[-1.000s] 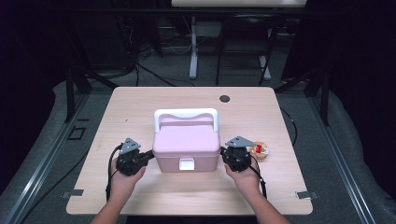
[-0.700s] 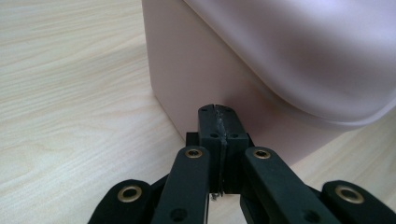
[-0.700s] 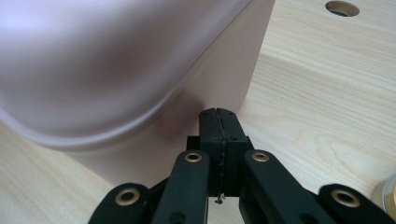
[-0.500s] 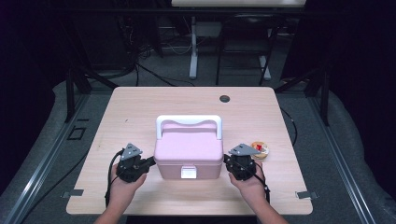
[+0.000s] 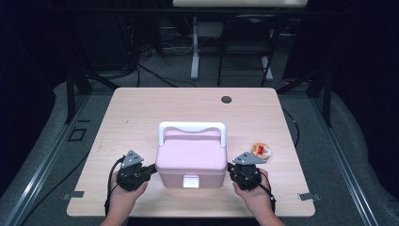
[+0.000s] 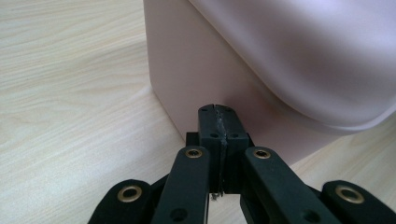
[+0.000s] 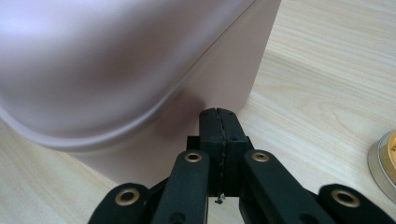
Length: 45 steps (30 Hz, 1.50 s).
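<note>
I see the pink box (image 5: pixel 190 160) near the desk's (image 5: pixel 141 108) front edge; my left gripper (image 5: pixel 149 168) and right gripper (image 5: pixel 230 166), jaws pressed together on nothing, touch its opposite side walls.

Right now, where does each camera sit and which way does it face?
High view: above the person's side, facing forward and down on the table; both hands, both grippers.
Left gripper view: rides the left gripper, facing the pink box; shut black fingers.
Right gripper view: rides the right gripper, facing the box's other side; shut fingers.
Shared by all: the box.
</note>
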### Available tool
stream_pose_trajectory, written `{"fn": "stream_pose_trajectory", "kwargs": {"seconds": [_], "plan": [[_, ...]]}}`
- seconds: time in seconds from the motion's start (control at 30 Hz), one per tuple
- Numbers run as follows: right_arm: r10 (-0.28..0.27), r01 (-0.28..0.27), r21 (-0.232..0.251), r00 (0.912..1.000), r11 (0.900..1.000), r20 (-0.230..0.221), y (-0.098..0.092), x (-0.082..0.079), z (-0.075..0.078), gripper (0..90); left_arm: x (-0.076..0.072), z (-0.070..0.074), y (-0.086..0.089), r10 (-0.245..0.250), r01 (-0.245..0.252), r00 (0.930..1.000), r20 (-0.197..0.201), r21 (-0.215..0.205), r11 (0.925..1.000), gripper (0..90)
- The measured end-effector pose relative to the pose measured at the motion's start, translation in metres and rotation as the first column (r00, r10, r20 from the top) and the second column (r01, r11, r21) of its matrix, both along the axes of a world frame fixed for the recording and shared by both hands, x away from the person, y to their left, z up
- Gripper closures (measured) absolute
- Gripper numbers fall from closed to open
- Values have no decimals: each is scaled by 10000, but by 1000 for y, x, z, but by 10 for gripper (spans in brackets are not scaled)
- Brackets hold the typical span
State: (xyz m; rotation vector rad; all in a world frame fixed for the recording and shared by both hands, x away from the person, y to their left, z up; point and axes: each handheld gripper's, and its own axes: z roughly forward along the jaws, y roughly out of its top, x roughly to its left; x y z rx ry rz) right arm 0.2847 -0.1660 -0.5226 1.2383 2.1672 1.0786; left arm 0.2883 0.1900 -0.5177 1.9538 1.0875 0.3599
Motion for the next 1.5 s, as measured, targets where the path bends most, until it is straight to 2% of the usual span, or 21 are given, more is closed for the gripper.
{"fn": "stream_pose_trajectory", "kwargs": {"seconds": [0.13,0.27,0.43,0.7,0.83,0.87,1.03,1.07,1.17,1.3,1.47,1.5], "plan": [[16,-16,-11,10000,10000,-77,0,-7,1,900,-6,-1,1,30,-31,10000,-80,-182,9998,900],[120,-121,-162,9999,9998,-60,-1,-15,2,900,-13,0,1,-112,109,9998,-183,-164,9998,900],[111,-110,-189,9999,9998,23,-3,-23,1,900,-21,-1,0,-257,256,9997,-47,-127,9996,900],[96,-95,-146,9999,9998,63,-5,-31,-1,900,-26,-1,1,-568,567,9983,-97,-124,9983,900],[143,-143,-54,9999,9999,-16,-6,-32,-2,900,-25,-2,5,-799,794,9967,-107,-367,9962,900],[195,-194,150,9997,9997,-120,-9,-32,-3,900,-24,-4,7,-826,813,9964,-187,-626,9947,900],[242,-242,339,9997,9991,1,-12,-33,-2,900,-21,-4,8,-810,799,9966,-161,-587,9951,900],[144,-145,190,9998,9997,97,-15,-33,-3,900,-19,-4,10,-764,752,9970,-154,-656,9950,900],[-17,13,277,9999,9996,130,-20,-33,-3,900,-17,-2,15,-632,621,9979,-112,-817,9947,896],[-297,290,468,9994,9985,152,-30,-31,-2,887,-15,0,19,-498,487,9987,-95,-914,9946,835],[-276,258,688,9993,9973,245,-37,-30,4,835,-14,8,26,-483,466,9987,-134,-1058,9933,757],[-207,187,795,9995,9967,243,-40,-29,10,790,-14,13,28,-379,378,9993,17,-1198,9921,735]]}}
